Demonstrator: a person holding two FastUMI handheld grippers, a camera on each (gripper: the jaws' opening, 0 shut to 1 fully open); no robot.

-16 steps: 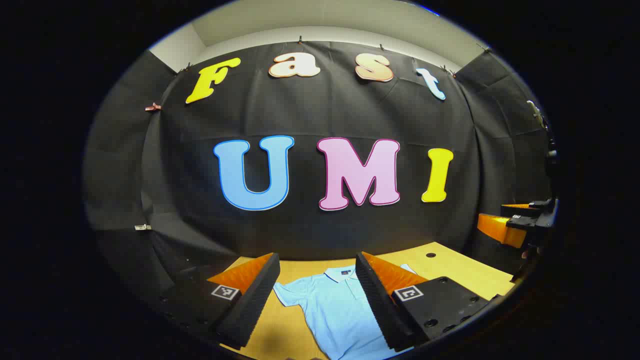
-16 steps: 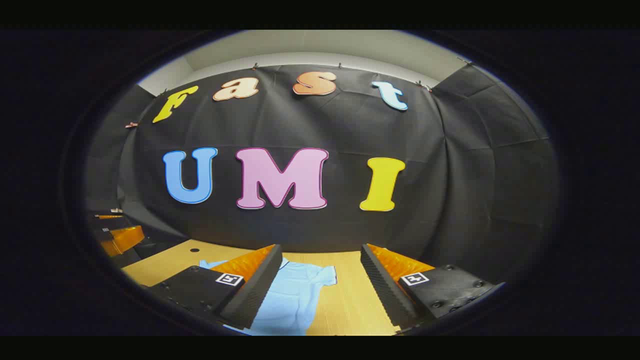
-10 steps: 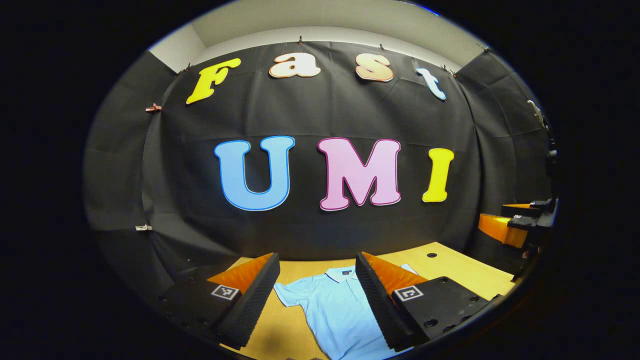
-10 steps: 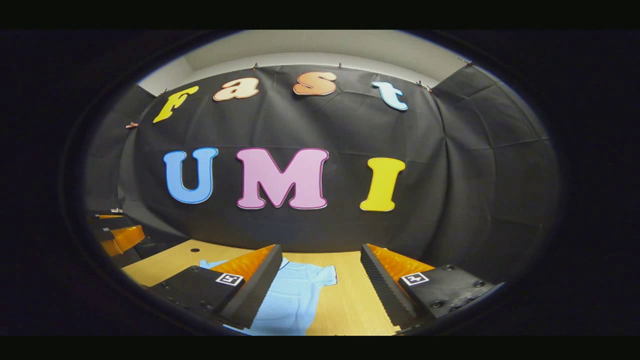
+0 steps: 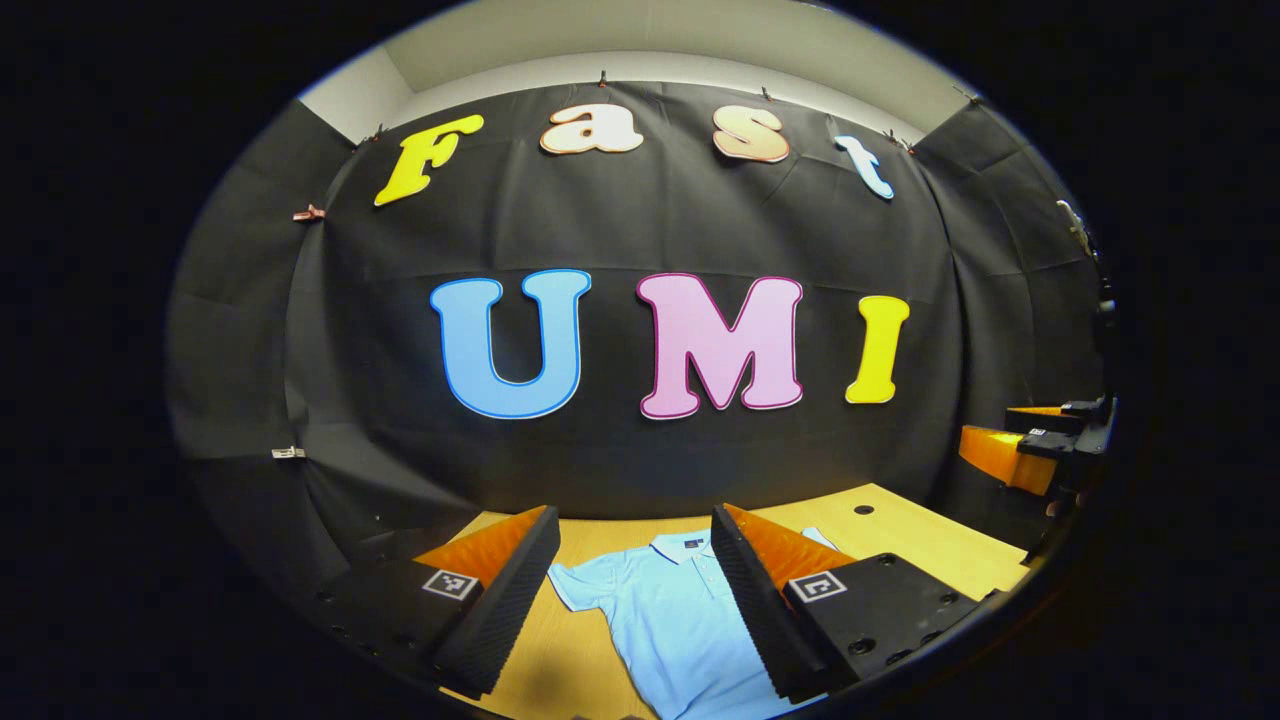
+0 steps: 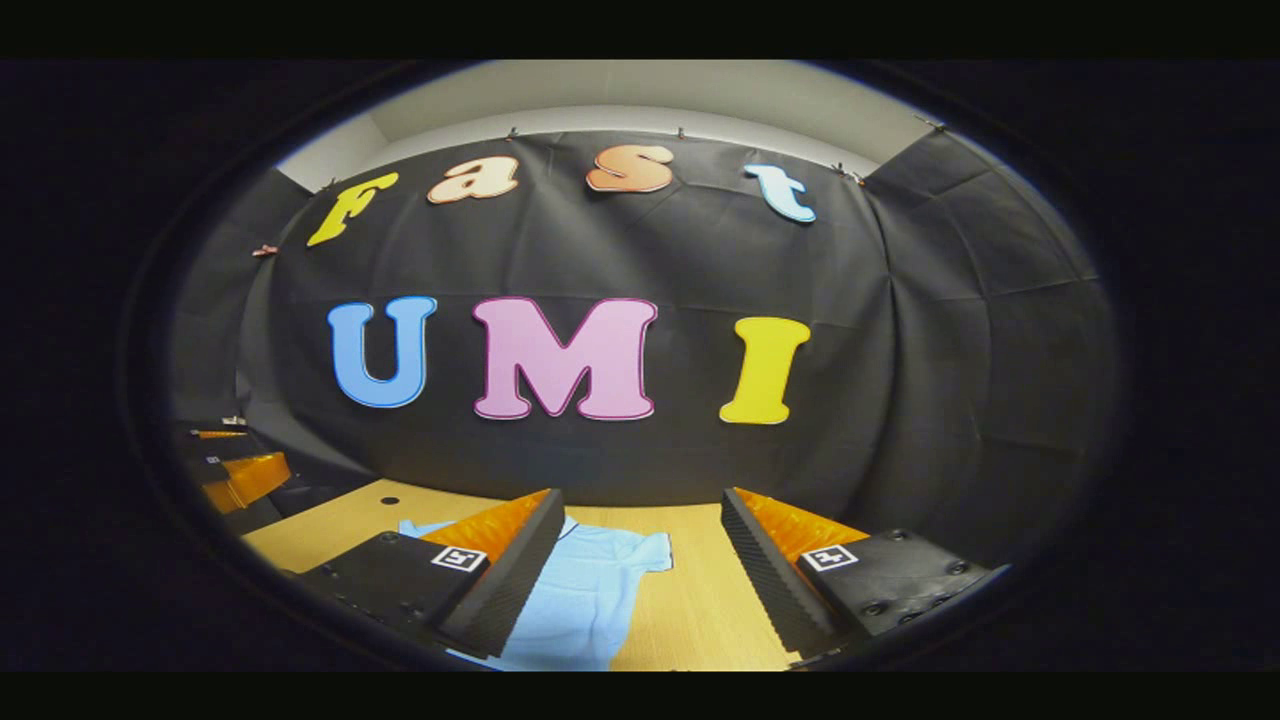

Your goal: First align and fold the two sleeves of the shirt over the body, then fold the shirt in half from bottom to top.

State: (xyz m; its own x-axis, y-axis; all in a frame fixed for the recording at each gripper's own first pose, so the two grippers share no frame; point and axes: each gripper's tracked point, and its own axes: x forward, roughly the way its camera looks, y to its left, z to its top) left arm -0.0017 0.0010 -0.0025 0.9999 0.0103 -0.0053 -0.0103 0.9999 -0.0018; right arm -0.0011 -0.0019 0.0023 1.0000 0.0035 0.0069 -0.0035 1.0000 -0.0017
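Change since earlier frames: none of note; both grippers hold the same raised station, the shirt lies as it did

Item 1, light blue polo shirt (image 5: 665, 620): lies flat and face up on the wooden bench (image 5: 930, 545), collar (image 5: 683, 545) toward the booth wall, hem toward the viewer and cut off at the bottom edge. One short sleeve (image 5: 578, 583) spreads outward in the left gripper view; the opposite sleeve (image 6: 648, 548) spreads outward in the right gripper view. Neither sleeve is folded over the body, so the first step is judged not yet begun. Laid out open, presumably so each sleeve can be reached from its own side

Item 2, left gripper (image 5: 632, 590): fingers spread wide, nothing between them, raised clear of the cloth. It looks along the shirt's body and placket, with the spread sleeve just beside its left finger

Item 3, right gripper (image 6: 640, 570): fingers likewise spread and empty, raised above the bench, with the other sleeve lying between its fingers. It also appears at the far right of the left gripper view (image 5: 1010, 455)

Item 4, small round hole (image 5: 862, 510) in the bench top, well apart from the shirt

Judgement: the paired, open, level stance suits a descent onto the two sleeves together, as alignment asks
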